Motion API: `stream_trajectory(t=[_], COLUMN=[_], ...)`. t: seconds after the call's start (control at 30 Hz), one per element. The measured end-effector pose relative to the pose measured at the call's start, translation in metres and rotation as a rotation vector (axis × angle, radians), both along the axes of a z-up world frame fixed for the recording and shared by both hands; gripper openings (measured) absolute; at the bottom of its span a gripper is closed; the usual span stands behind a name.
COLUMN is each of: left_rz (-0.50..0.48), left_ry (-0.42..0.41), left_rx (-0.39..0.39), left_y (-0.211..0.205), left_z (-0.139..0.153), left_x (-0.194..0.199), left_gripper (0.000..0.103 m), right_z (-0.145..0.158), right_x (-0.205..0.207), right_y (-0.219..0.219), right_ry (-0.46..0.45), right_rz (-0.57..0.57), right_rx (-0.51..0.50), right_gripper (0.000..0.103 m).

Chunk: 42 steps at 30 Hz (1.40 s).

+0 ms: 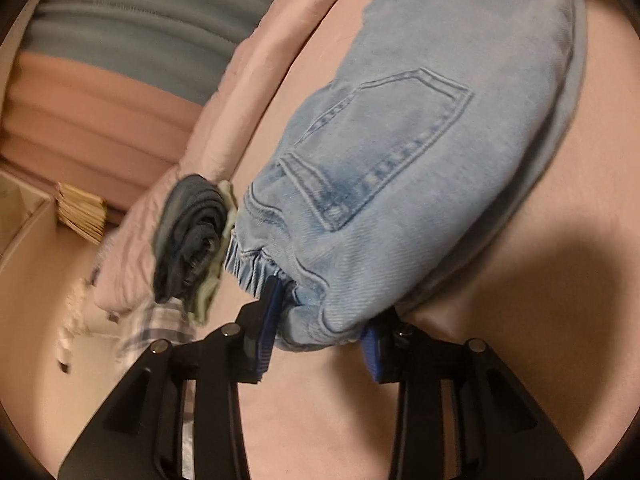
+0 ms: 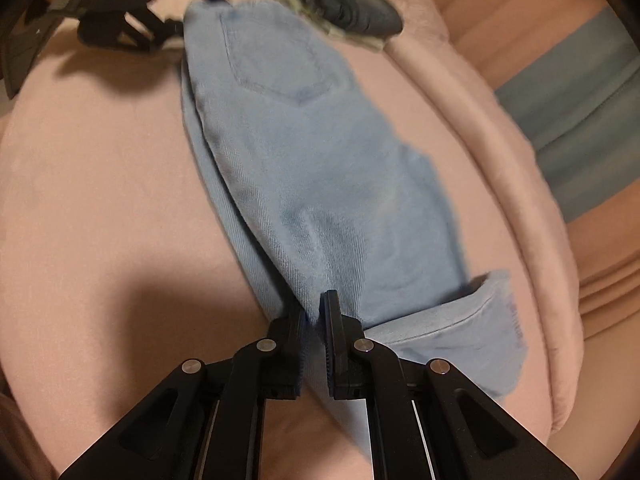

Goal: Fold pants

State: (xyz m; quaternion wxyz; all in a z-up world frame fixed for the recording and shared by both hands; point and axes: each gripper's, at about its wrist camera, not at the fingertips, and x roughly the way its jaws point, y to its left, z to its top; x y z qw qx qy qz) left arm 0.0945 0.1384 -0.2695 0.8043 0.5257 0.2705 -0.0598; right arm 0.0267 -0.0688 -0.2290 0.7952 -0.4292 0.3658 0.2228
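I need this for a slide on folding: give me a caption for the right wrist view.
Right gripper shut on the leg end of light blue jeans laid along a pink bed.

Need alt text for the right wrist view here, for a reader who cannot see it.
The right tool is shut on the leg end of light blue denim pants, which lie stretched across a pink bed cover toward the left tool at the waistband. A back pocket faces up, the hem is turned back, and a dark bundled garment lies beyond.
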Motion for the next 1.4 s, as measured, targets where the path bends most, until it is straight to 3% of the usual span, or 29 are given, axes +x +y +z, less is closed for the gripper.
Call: stream_trajectory(t=[0.07, 0.13, 0.17, 0.2, 0.23, 0.33, 0.4, 0.53, 0.63, 0.8, 0.9, 1.07, 1.17, 1.4], left_rz=[0.007, 0.030, 0.048, 0.080, 0.102, 0.161, 0.192, 0.180, 0.130, 0.042, 0.012, 0.013, 0.017, 0.034], left_ry=[0.000, 0.012, 0.014, 0.014, 0.026, 0.055, 0.051, 0.077, 0.164, 0.330, 0.385, 0.462, 0.509, 0.513], left_rx=[0.008, -0.016, -0.039, -0.072, -0.110, -0.244, -0.292, -0.416, -0.579, -0.796, -0.886, -0.946, -0.954, -0.963], left_y=[0.000, 0.003, 0.006, 0.011, 0.015, 0.029, 0.030, 0.010, -0.024, -0.092, -0.129, -0.178, -0.193, -0.206], left_z=[0.000, 0.008, 0.015, 0.024, 0.031, 0.051, 0.059, 0.073, 0.079, 0.078, 0.076, 0.065, 0.055, 0.045], left_x=[-0.004, -0.004, -0.004, -0.003, -0.003, -0.007, -0.010, -0.014, -0.011, 0.006, 0.020, 0.041, 0.054, 0.070], left_gripper=[0.037, 0.046, 0.064, 0.091, 0.103, 0.103, 0.103, 0.103, 0.102, 0.102, 0.102, 0.100, 0.095, 0.093], right_z=[-0.005, -0.001, 0.002, 0.007, 0.010, 0.028, 0.037, 0.064, 0.077, 0.084, 0.081, 0.070, 0.063, 0.033], right_x=[-0.006, -0.008, -0.008, -0.008, -0.011, -0.019, -0.024, -0.015, 0.007, 0.065, 0.100, 0.157, 0.193, 0.257], right_y=[0.000, -0.001, -0.004, -0.010, -0.014, -0.042, -0.061, -0.117, -0.160, -0.203, -0.206, -0.192, -0.181, -0.163], right_ry=[-0.031, -0.034, -0.026, -0.012, -0.002, 0.039, 0.059, 0.129, 0.159, 0.209, 0.256, 0.328, 0.321, 0.301], right_rz=[-0.006, -0.028, -0.044, -0.067, -0.084, -0.147, -0.190, -0.343, -0.508, -0.759, -0.818, -0.881, -0.924, -1.037], right_rx=[0.006, 0.025, 0.042, 0.065, 0.084, 0.205, 0.287, 0.561, 0.748, 0.881, 0.906, 0.881, 0.811, 0.586], right_gripper=[0.006, 0.008, 0.012, 0.016, 0.025, 0.064, 0.066, 0.066, 0.066, 0.066, 0.066, 0.066, 0.066, 0.066])
